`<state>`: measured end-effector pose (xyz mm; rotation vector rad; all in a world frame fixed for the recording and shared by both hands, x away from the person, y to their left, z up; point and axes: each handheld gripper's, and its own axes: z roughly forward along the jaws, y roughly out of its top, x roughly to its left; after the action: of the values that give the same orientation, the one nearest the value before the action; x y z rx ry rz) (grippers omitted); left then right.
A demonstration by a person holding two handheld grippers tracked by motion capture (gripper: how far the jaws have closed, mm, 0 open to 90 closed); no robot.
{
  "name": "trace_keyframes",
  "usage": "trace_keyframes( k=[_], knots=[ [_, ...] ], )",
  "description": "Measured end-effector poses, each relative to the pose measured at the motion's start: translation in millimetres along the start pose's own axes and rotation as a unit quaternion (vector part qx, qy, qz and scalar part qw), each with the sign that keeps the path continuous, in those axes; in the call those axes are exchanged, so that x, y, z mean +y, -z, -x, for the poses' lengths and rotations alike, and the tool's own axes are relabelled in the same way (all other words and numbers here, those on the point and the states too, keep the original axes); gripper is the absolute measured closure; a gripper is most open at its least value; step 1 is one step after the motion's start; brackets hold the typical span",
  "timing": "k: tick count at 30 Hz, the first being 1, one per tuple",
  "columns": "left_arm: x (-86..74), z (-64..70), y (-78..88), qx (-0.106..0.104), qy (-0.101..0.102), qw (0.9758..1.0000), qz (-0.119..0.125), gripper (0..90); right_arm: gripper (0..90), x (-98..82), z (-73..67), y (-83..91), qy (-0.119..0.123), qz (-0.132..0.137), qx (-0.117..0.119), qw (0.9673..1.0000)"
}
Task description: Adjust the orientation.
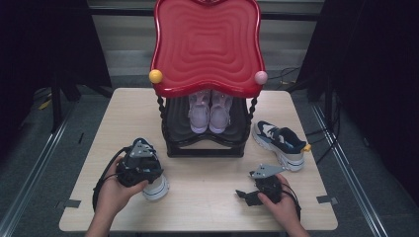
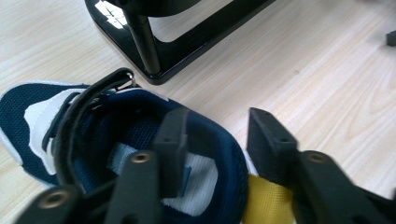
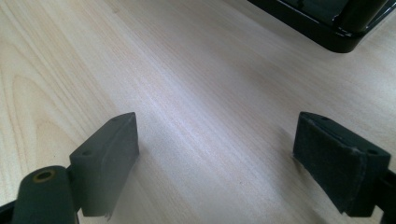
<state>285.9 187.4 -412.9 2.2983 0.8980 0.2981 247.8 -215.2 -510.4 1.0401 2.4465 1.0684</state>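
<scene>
We hold the left gripper (image 2: 212, 140) with fingers parted astride the navy shoe's (image 2: 116, 140) heel collar — one inside, one outside — unclamped, so lifting now could drop it onto the worktop (image 1: 207, 197); the right gripper (image 3: 229, 158) rests open.

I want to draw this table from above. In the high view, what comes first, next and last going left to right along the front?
left gripper over a navy shoe → right gripper → second navy shoe
</scene>
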Motion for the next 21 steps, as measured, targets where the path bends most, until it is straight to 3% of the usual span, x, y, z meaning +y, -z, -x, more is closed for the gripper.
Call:
trace_keyframes(
  k=[3,12,17,19,21],
  knots=[
    [-3.5,-1.5,3.8,0.001,-0.008,1.0,-0.004,52.3,13.8,0.1,0.1,-0.1,0.0,0.0,0.0,1.0],
    [-15.5,-7.4,15.7,0.004,0.0,1.0,-0.001,45.9,13.8,0.1,0.2,-0.1,0.0,0.0,0.0,1.0],
    [-14.2,-6.8,12.2,-0.011,0.006,0.9999,0.007,44.2,13.8,0.2,0.3,-0.2,0.0,0.0,0.0,1.0],
    [-11.5,-5.6,9.3,-0.014,0.002,0.9999,0.004,44.8,13.8,0.2,0.3,-0.2,0.0,0.0,0.0,1.0],
    [-8.0,-3.6,4.7,-0.017,-0.005,0.9998,0.001,55.0,13.8,0.2,0.3,-0.2,0.0,0.0,0.0,1.0]
  ],
)
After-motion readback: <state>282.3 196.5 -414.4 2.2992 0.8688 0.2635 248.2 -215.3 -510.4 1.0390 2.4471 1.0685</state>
